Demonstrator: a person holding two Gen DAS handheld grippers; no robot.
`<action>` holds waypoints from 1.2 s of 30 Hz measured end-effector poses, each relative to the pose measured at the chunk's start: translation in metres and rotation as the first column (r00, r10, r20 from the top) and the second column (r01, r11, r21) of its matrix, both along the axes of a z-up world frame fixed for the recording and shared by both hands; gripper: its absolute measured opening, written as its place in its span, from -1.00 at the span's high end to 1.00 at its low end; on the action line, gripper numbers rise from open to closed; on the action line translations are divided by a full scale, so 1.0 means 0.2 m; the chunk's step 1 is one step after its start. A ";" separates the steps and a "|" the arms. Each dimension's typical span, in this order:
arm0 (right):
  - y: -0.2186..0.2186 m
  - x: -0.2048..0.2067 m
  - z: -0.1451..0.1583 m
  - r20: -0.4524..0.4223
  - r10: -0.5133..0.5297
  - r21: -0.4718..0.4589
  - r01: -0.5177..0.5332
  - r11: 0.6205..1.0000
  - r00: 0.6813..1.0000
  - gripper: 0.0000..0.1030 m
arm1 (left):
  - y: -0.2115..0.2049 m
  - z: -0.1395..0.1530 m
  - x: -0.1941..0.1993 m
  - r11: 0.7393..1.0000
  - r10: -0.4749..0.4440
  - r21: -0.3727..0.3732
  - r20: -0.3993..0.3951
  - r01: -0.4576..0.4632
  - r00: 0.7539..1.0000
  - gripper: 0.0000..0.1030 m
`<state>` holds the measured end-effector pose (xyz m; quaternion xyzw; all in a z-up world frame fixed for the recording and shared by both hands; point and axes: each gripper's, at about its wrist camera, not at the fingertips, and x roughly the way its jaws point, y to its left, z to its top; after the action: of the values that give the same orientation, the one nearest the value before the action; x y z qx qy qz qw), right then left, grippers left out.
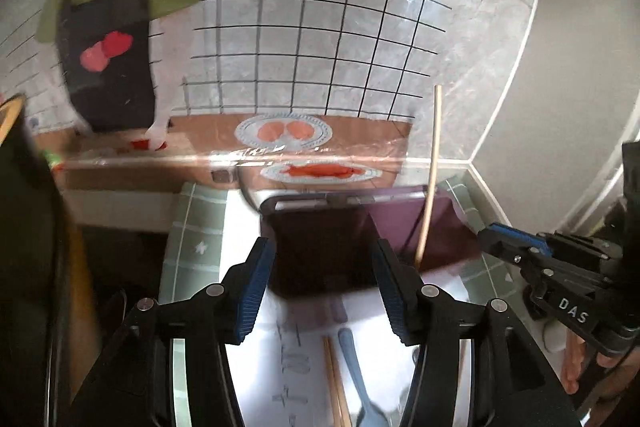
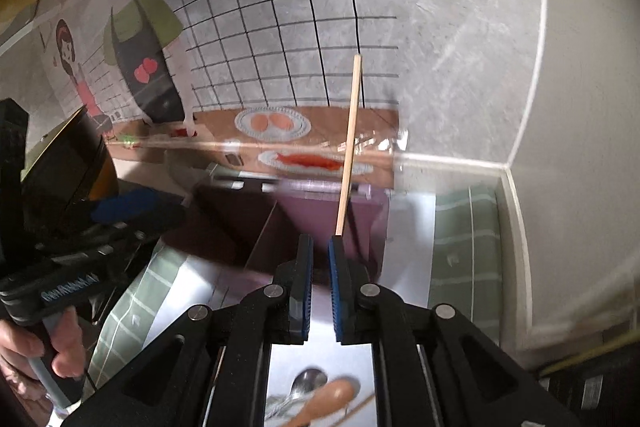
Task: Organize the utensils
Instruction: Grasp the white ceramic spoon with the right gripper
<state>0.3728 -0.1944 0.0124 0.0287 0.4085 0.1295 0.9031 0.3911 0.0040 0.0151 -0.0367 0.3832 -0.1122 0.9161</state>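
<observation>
Right claw (image 2: 318,243) stands slightly open with nothing between its pads; left claw (image 1: 324,259) gapes wide, also empty. One chopstick (image 2: 348,147) leans upright in the right-hand compartment of the purple box (image 2: 304,211), clear of both claws. The box's near edge is smeared by blur, and its left compartment is too dark to see into. Lying on the white paper (image 1: 236,227), half hidden under the claw bodies, are two more chopsticks (image 1: 334,379), one blue spoon (image 1: 352,359), one metal spoon (image 2: 308,381) and one wooden spoon (image 2: 332,397).
</observation>
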 end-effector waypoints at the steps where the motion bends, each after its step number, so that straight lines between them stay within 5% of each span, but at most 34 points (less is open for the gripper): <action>1: 0.00 -0.03 -0.02 -0.007 -0.003 -0.001 0.003 1.000 1.000 0.71 | 0.02 -0.01 -0.03 1.000 0.007 -0.006 -0.006 -0.007 1.000 -0.07; 7: -0.01 -0.23 -0.11 -0.048 -0.030 -0.034 0.028 0.999 0.998 0.50 | 0.08 -0.10 -0.24 1.000 0.024 -0.002 -0.068 -0.024 0.997 -0.07; 11: -0.01 -0.34 -0.19 -0.077 -0.051 -0.051 0.047 0.998 0.996 0.09 | 0.07 -0.19 -0.39 1.000 0.020 0.007 -0.118 -0.020 0.993 -0.07; 14: -0.01 -0.42 -0.24 -0.082 -0.061 -0.085 0.054 0.995 0.995 -0.01 | 0.07 -0.26 -0.48 1.000 0.018 0.001 -0.155 -0.018 0.988 -0.07; 17: 0.01 -0.49 -0.31 -0.107 -0.057 -0.101 0.047 0.994 0.993 -0.01 | 0.08 -0.31 -0.55 1.000 0.021 -0.010 -0.189 -0.024 0.982 -0.07; 24: 0.12 -0.60 -0.41 -0.163 0.034 -0.050 -0.043 0.998 0.986 0.36 | 0.11 -0.40 -0.67 1.000 0.021 -0.013 -0.234 -0.025 0.972 -0.07; 29: 0.28 -0.64 -0.45 -0.183 0.129 -0.005 -0.133 0.991 0.975 0.40 | 0.15 -0.41 -0.70 0.999 0.027 -0.023 -0.247 -0.034 0.969 -0.07; 36: 0.42 -0.65 -0.55 -0.209 0.158 -0.099 -0.181 0.978 0.965 0.54 | 0.22 -0.41 -0.71 0.997 0.054 -0.036 -0.260 -0.065 0.964 -0.07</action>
<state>0.2421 -0.1109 -0.0974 -0.0468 0.5050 0.1785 0.8432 0.2485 0.0483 -0.0668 -0.0827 0.4956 -0.0874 0.8602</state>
